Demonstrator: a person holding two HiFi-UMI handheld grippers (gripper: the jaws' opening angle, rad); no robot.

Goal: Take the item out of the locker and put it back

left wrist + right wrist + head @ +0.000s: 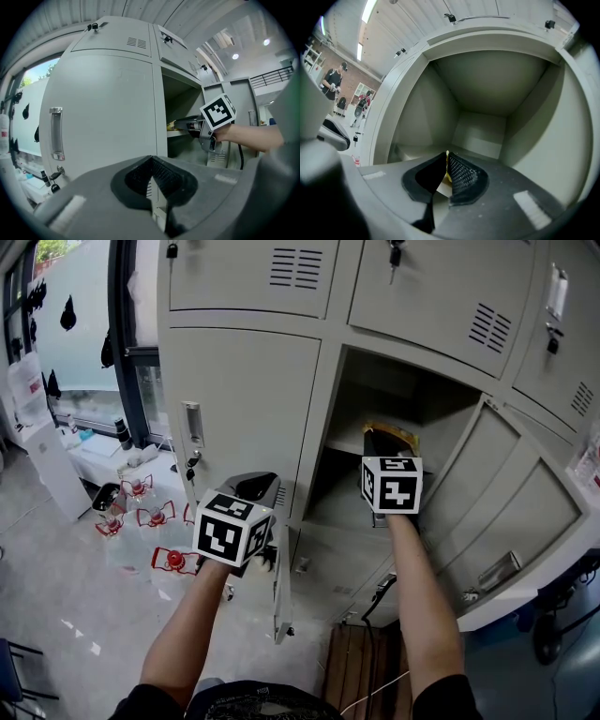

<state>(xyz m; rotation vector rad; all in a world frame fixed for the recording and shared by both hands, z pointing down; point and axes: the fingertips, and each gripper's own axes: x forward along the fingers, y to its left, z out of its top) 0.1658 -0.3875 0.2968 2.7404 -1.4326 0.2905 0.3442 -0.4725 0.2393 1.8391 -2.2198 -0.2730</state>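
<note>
**Right gripper pinching a thin yellow item inside the open locker**

The right gripper (pixel 447 158) is reaching level into the open locker compartment (pixel 487 84). Its jaws are standing almost together and pressing on a thin yellow item (pixel 448 176). The item's edge is showing as a narrow sliver between the mesh-patterned pads (pixel 461 175). The item is sitting low in the compartment, near the front of the shelf (pixel 415 152); whether it is resting on the shelf or hanging just above it cannot be told. In the head view, the item is showing just past the right gripper's marker cube (pixel 391 484), and the compartment's door (pixel 511 512) is standing swung out to the right.

The left gripper (pixel 151 174) is hanging outside the locker, facing the closed door (pixel 103 108) to the left of the open compartment. Its jaws are meeting tip to tip, with nothing between them, and it is touching nothing. That door's metal handle (pixel 56 133) is showing off to the gripper's left.
</note>
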